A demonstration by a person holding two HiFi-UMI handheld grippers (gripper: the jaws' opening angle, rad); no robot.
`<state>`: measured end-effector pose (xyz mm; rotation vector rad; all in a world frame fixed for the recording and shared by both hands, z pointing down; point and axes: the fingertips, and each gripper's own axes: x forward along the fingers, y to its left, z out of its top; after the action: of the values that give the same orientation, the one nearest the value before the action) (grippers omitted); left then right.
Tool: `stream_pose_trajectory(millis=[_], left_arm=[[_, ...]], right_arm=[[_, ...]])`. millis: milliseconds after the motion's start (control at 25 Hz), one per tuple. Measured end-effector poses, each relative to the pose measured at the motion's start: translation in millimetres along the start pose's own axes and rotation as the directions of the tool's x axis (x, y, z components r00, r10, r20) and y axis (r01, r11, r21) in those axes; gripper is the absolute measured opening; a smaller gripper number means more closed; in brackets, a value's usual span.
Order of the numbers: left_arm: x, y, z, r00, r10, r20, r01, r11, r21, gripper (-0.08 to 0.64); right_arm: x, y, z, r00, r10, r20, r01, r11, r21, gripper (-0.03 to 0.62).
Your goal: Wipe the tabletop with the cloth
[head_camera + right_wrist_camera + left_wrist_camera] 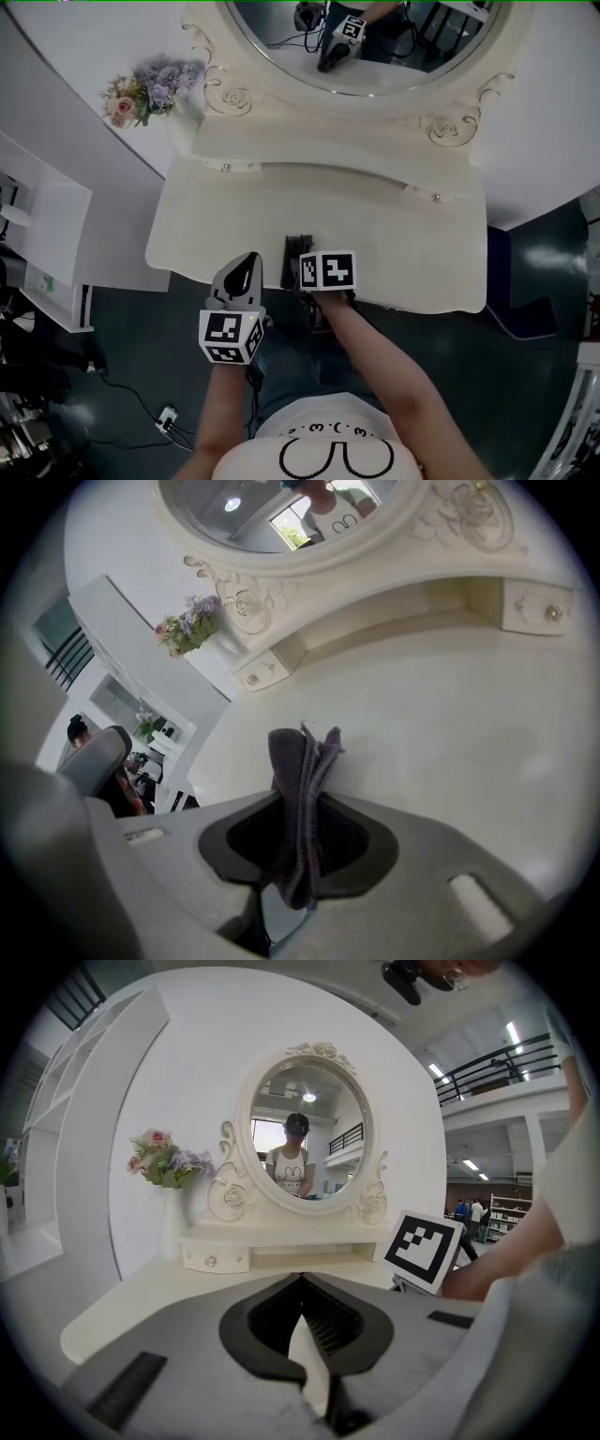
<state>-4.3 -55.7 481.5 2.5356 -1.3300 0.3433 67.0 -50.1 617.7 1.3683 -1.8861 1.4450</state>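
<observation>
Right tongs [302, 808] are clamped on a folded grey-purple cloth [298, 771], whose free end stands past the tips. We read this only in the right gripper view. The head view gives the cloth as a dark strip at the near edge of the counter [394, 216]. Left tongs [302, 1283] are closed, with nothing between them. The head view puts them just left of the right pair, over the near edge. The left gripper view alone faces the oval mirror [305, 1133] head-on, with flowers [167, 1159] to its left.
</observation>
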Motion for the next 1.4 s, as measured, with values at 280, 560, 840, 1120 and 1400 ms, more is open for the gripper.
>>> stream_pose_trajectory(millis=[280, 560, 840, 1120, 1400], left_arm=[[18, -45, 1, 0.999, -0.053, -0.011, 0.053, 0.998, 0.030, -0.003], [38, -93, 0, 0.992, -0.120, -0.023, 0.121, 0.991, 0.057, -0.003], [49, -123, -1, 0.987, -0.158, -0.031, 0.160, 0.984, 0.076, -0.003], [57, -142, 1, 0.983, -0.178, -0.037, 0.181, 0.979, 0.092, -0.003], [68, -168, 2, 0.975, -0.218, -0.051, 0.222, 0.969, 0.110, -0.003]], right_arm=[[-32, -44, -5, 1.000, -0.019, 0.012, 0.019, 1.000, -0.002, 0.094], [-66, -90, -12, 0.999, -0.050, 0.000, 0.050, 0.999, -0.002, 0.094], [-96, -133, -18, 0.995, -0.095, -0.008, 0.095, 0.996, 0.006, 0.094], [-126, -173, -23, 0.994, -0.113, -0.009, 0.113, 0.994, -0.006, 0.094], [-156, -215, -27, 0.986, -0.165, 0.001, 0.165, 0.986, -0.023, 0.094]])
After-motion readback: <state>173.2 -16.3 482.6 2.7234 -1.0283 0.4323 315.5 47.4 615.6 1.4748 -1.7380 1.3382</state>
